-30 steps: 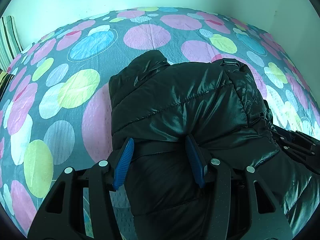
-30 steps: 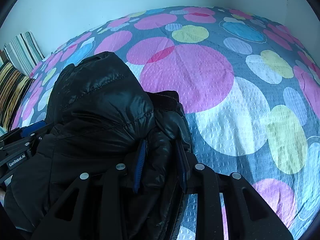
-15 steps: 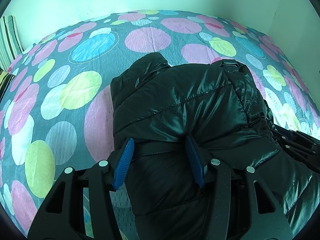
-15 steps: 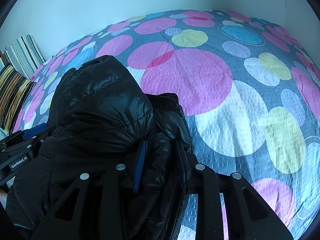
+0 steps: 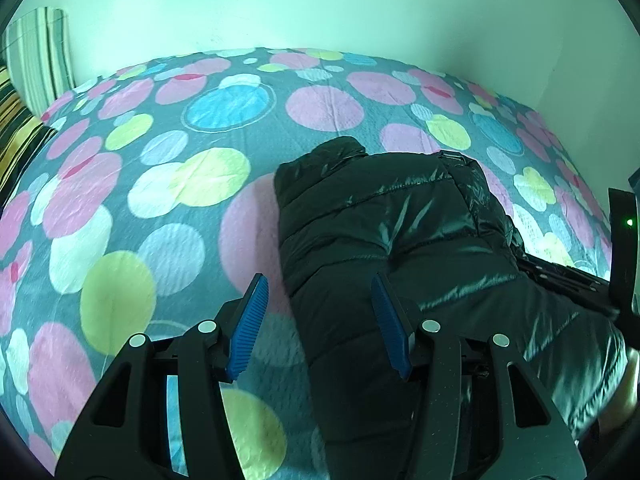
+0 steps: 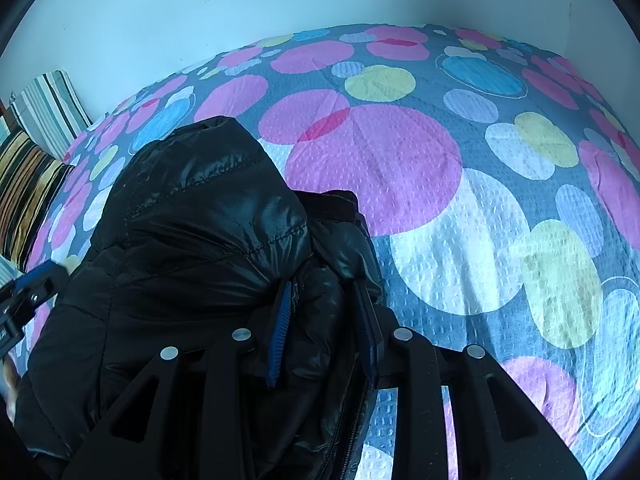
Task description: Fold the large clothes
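Black puffer jacket (image 5: 384,240): shiny quilted thing, bunched into a thick lump on the bed; sits centre to lower right in the left wrist view, lower left to centre in the right wrist view.
Jacket top end: one rounded quilted bit sticks up toward the wall, looks like a hood or a folded sleeve, honestly can't tell which.
Zipper (image 6: 340,432): runs down the jacket edge at the bottom of the right wrist view, just under the right gripper.
Bedspread (image 5: 160,184): grey waffle-textured fabric with big pink, yellow, blue and white dots, fills most of both frames.
Left gripper (image 5: 320,312): jaws standing apart, nothing clamped. The left blue pad (image 5: 248,320) hangs over bare bedspread beside the jacket; the right pad lies against the jacket's surface, and only the jacket's edge sits in the gap.
Right gripper (image 6: 324,320): pads buried in a wad of jacket fabric at its right edge, fabric between them, jaws easing open right now but pads look like they're touching the cloth on both sides.
Striped pillows (image 6: 36,140): stacked at the far left edge of both views, against the wall.
Wall (image 5: 320,8): plain pale, across the top of both frames.
Other gripper's body: dark frame with a small green light at the right edge of the left wrist view.
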{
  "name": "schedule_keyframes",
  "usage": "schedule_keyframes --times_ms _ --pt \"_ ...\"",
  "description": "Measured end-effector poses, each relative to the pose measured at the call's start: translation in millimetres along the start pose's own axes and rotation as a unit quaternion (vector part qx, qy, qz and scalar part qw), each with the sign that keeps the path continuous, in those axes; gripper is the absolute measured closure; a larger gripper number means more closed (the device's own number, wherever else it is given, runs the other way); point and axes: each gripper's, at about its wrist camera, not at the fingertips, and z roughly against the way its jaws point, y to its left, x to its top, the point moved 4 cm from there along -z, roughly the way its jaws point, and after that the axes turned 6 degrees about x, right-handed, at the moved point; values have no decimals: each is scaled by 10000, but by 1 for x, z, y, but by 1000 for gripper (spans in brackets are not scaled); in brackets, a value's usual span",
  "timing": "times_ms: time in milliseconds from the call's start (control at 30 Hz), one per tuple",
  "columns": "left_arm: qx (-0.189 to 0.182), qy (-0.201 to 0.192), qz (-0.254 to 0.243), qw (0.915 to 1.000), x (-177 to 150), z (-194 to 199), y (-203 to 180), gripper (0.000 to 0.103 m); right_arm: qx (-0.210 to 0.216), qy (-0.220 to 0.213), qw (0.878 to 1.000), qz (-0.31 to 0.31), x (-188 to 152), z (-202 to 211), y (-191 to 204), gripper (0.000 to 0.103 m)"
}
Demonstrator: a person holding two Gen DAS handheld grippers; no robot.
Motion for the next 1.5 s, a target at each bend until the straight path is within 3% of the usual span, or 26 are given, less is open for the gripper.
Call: schedule_keyframes --times_ms 133,300,467,600,700,933,1500 --pt "20 -101 139 9999 -7 19 13 50 -66 -112 9999 114 7 19 6 72" --pt "21 -287 307 9991 -10 42 24 50 107 -555 9984 84 15 76 22 71" --pt "-248 -343 383 9984 -23 61 21 50 445 -723 9940 692 -2 124 68 66" --pt "-378 -241 231 9987 -38 57 7 50 71 -379 9930 1113 -34 113 80 66" --pt "-407 -12 178 9990 -47 39 -2 50 -144 -171 9944 1035 -50 96 66 66" --pt "-575 261 122 9979 -53 14 -9 47 -2 180 9978 632 -69 56 36 65" --pt "-239 218 -307 9990 -61 -7 -25 45 73 212 9992 328 -80 30 26 64"
